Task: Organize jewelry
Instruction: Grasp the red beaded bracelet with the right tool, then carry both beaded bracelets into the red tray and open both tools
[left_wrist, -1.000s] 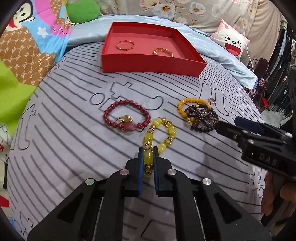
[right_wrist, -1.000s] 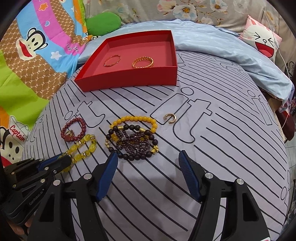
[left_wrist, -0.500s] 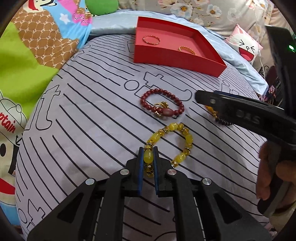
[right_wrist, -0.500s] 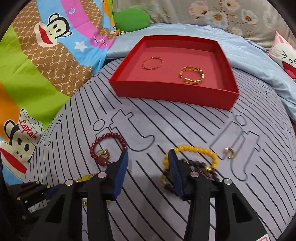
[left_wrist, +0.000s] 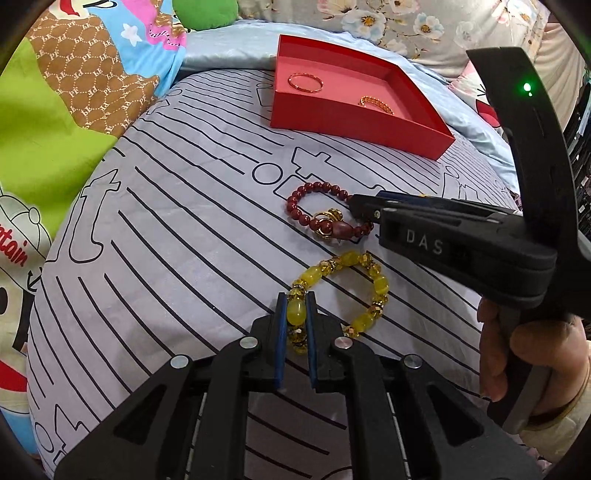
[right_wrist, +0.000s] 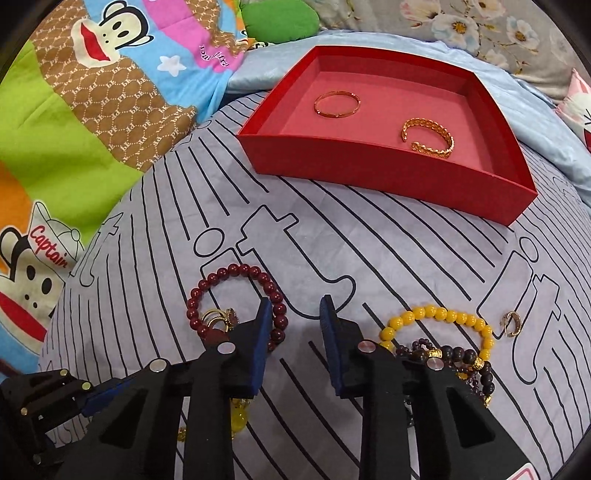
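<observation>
The yellow bead bracelet (left_wrist: 341, 291) lies flat on the striped grey bedspread (left_wrist: 166, 236), a slightly stretched loop whose long axis runs from the near left to the far right; its near-left end, one oval yellow bead, sits pinched between the blue pads of the left gripper (left_wrist: 295, 314), which is closed narrowly on it. Just beyond it lies the dark red bead bracelet (right_wrist: 236, 295), a rounder ring with a gold charm on its near side. The right gripper (right_wrist: 293, 325) points down beside this ring: its left finger (right_wrist: 264, 328) stands just inside the ring's right arc, so the beads there lie outside the gap, and the jaws are closing with only bare cloth between them. To the right a heap of an orange-yellow bracelet (right_wrist: 439, 317) and dark beaded strands (right_wrist: 458, 362) lies near a small gold ring (right_wrist: 511, 323). Farther off, the red tray (right_wrist: 369, 173) holds a thin gold bangle (right_wrist: 337, 104) on its left and a gold open cuff (right_wrist: 430, 138) on its right, well apart.
</observation>
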